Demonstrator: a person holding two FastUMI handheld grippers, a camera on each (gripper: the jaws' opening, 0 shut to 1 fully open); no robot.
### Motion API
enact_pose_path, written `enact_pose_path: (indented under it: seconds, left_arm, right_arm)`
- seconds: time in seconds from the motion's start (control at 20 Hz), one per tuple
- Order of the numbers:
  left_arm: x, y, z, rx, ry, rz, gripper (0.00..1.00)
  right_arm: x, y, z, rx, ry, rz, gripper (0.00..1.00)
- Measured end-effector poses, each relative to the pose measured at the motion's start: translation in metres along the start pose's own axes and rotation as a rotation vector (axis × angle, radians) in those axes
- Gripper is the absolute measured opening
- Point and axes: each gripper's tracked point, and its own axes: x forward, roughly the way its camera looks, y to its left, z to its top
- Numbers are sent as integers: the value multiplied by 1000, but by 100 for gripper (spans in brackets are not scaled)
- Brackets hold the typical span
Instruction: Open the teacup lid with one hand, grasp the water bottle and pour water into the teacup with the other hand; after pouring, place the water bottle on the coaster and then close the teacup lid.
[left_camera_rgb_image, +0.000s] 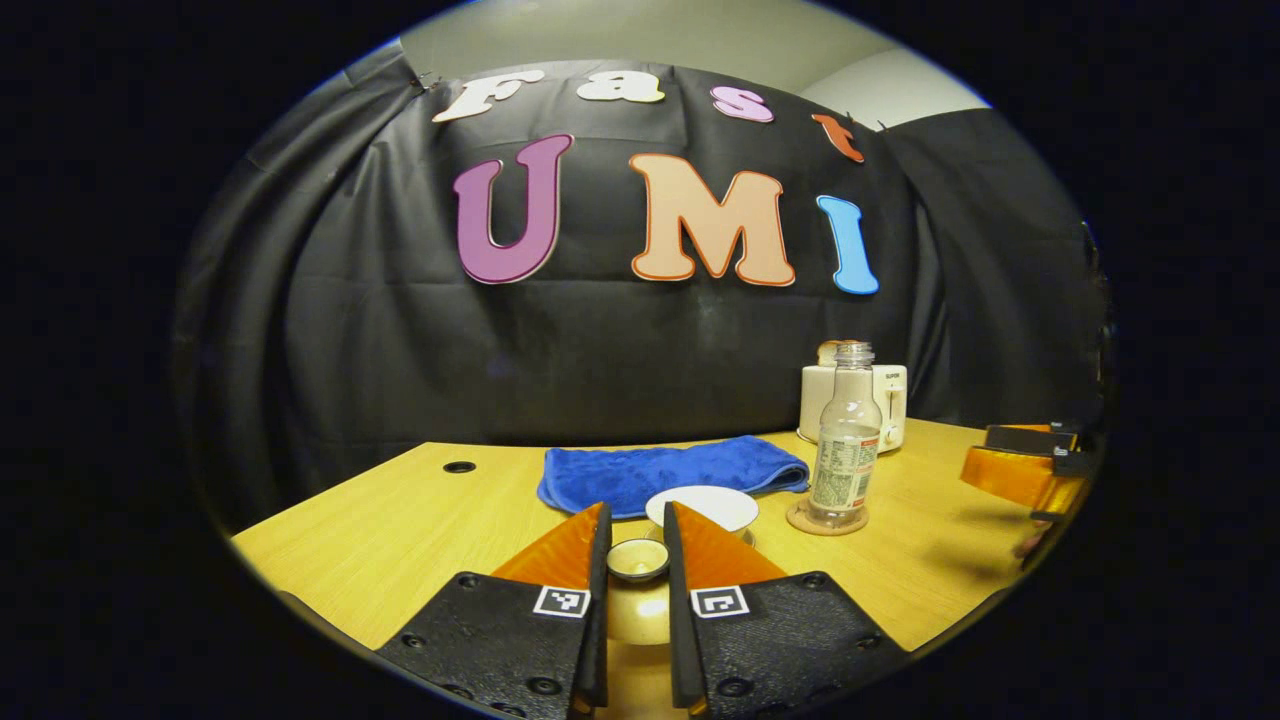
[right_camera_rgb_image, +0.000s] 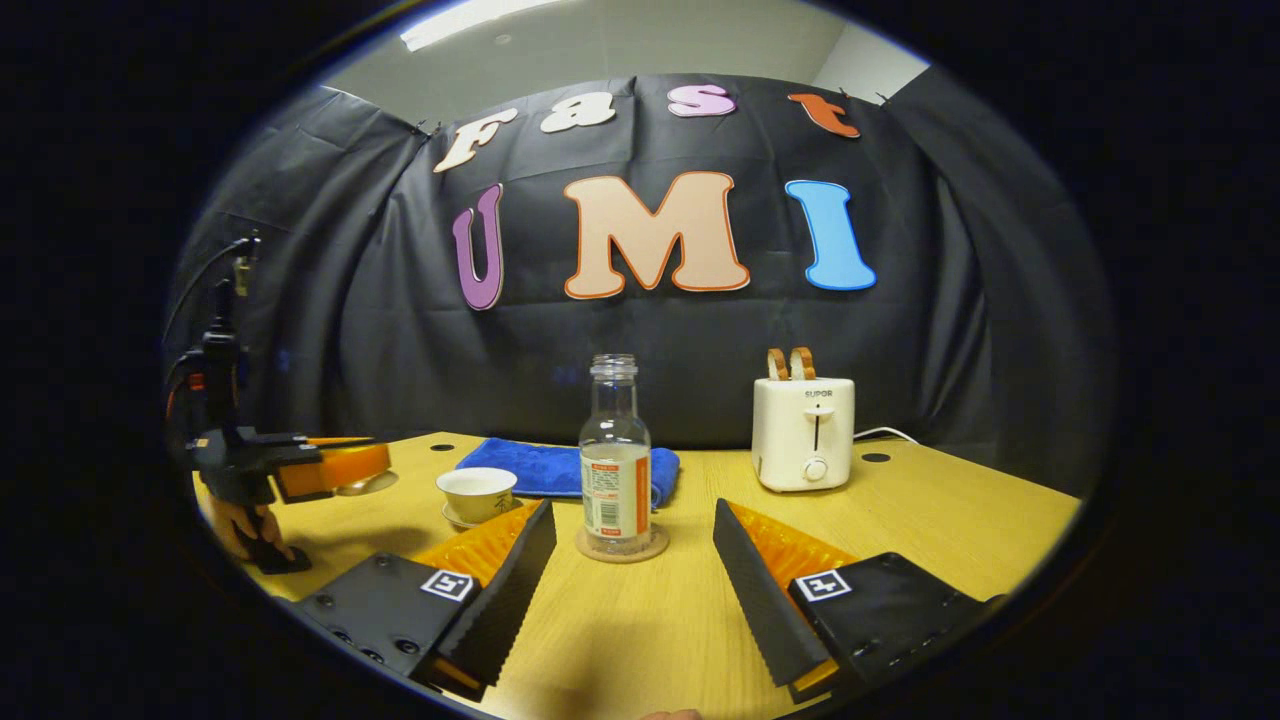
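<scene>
Left jaws clamped on lid (left_camera_rgb_image: 638, 559), right jaws apart, bottle (right_camera_rgb_image: 615, 455) on coaster (right_camera_rgb_image: 621, 549), towel (right_camera_rgb_image: 540, 467), toaster (right_camera_rgb_image: 803, 432) behind.

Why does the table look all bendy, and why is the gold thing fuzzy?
Left gripper view: the fisheye lens bows the far edge of the table, and the teacup lid pinched in the left gripper sits so close that it blurs. Right gripper view: the table curves likewise, but the water bottle looks sharp.
</scene>
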Motion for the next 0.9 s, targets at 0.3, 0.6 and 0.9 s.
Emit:
enact_pose_path:
  seconds: [0.3, 0.6, 0.9]
  left_arm:
    - [60, -21, 0, 3, 0, -20, 22]
    - [94, -31, -6, 27, 37, -10, 22]
    - [101, -36, -18, 113, 124, 7, 22]
  right_arm:
    - [-16, -30, 2, -1, 1, 1, 96]
    - [-24, -37, 2, 0, -1, 2, 99]
    - [-24, -37, 2, -1, 0, 5, 96]
